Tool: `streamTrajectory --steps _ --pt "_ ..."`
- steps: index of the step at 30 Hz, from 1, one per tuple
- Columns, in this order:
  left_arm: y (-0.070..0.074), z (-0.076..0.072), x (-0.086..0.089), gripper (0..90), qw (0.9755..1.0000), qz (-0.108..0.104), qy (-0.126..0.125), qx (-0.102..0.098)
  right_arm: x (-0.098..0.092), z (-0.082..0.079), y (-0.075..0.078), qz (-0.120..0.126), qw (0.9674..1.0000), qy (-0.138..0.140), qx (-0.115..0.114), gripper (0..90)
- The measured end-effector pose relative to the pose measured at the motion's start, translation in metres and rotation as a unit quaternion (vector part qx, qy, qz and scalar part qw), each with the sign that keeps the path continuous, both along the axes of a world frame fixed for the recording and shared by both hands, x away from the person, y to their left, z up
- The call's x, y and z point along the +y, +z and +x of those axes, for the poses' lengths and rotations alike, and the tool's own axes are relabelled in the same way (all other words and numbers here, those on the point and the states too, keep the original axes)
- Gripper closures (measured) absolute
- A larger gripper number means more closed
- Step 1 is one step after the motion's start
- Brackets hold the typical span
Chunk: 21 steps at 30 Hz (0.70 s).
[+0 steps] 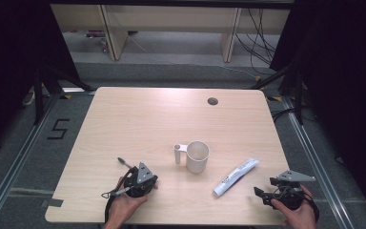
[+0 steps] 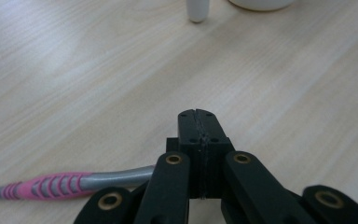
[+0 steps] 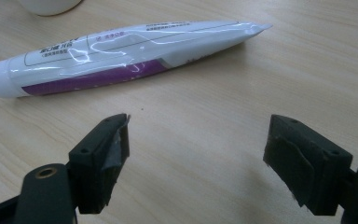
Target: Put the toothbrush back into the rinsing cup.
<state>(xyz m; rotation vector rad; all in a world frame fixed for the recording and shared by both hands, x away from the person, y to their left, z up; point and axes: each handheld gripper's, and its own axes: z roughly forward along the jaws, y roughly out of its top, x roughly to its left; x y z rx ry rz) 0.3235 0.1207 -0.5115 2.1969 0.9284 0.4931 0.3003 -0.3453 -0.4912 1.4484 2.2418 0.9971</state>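
I work at a light wood table [image 1: 138, 114] with a small round hole [image 1: 213, 101] near its far edge. The grey floor [image 1: 14, 157] has a black "5" [image 1: 58, 129] taped on it. A white tube [image 3: 121, 53] with a purple stripe lies just ahead of my right gripper [image 3: 196, 154], whose jaws stand wide; its small print is too tiny to read. My left gripper [image 2: 198, 122] is closed on nothing, with a pink and silver toothbrush [image 2: 70, 184] beside it. A white cup [image 1: 197, 156] stands between them
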Motion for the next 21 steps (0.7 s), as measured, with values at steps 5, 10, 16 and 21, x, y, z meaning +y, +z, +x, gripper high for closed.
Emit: streamTrajectory --steps 5,10,16,21 --pt "0.000 -0.014 0.008 88.7 1.0000 0.002 -0.006 0.006 0.001 0.000 0.000 0.003 1.0000 0.000 0.005 22.5" --pt "0.002 -0.026 0.018 88.2 0.9998 0.014 -0.011 0.008 0.000 0.000 0.000 0.000 1.0000 0.000 -0.001 22.5" --pt "0.003 -0.036 0.029 87.5 0.9997 0.023 -0.008 0.009 -0.002 0.001 0.000 -0.012 0.9998 0.007 -0.011 22.5" --pt "0.005 -0.043 0.043 87.1 0.9994 0.031 -0.004 0.011 -0.002 0.002 0.000 -0.011 0.9999 0.008 -0.011 22.5"
